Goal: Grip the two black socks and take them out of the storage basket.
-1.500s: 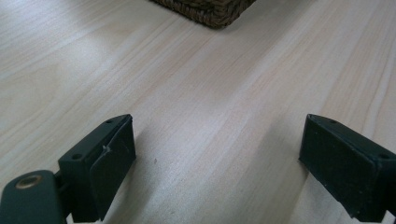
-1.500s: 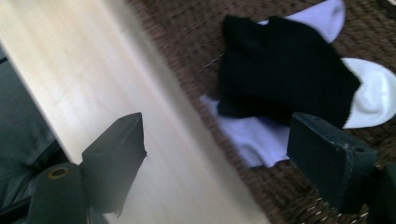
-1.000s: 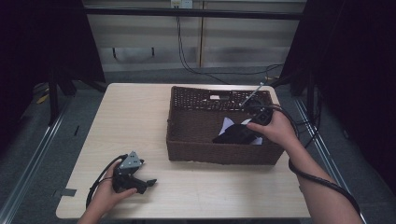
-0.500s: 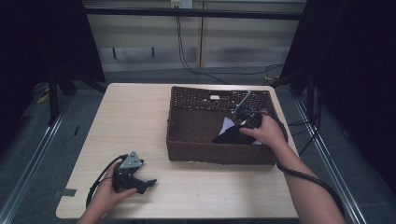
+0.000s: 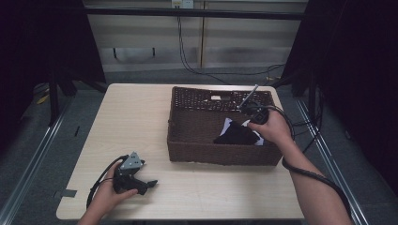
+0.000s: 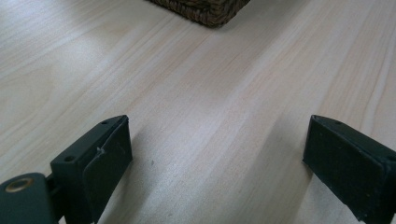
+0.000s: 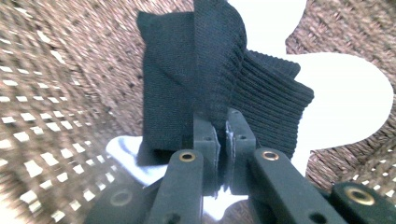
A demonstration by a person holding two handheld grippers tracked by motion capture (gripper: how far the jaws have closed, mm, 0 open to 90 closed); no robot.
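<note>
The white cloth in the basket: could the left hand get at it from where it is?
Probably not: the left hand rests far off on the table, the basket wall between.

No readable text, label, brand, number or sign anywhere: none on the wicker basket (image 5: 220,152), the black knit cloth (image 7: 219,84) or the surface (image 5: 136,126).
</note>
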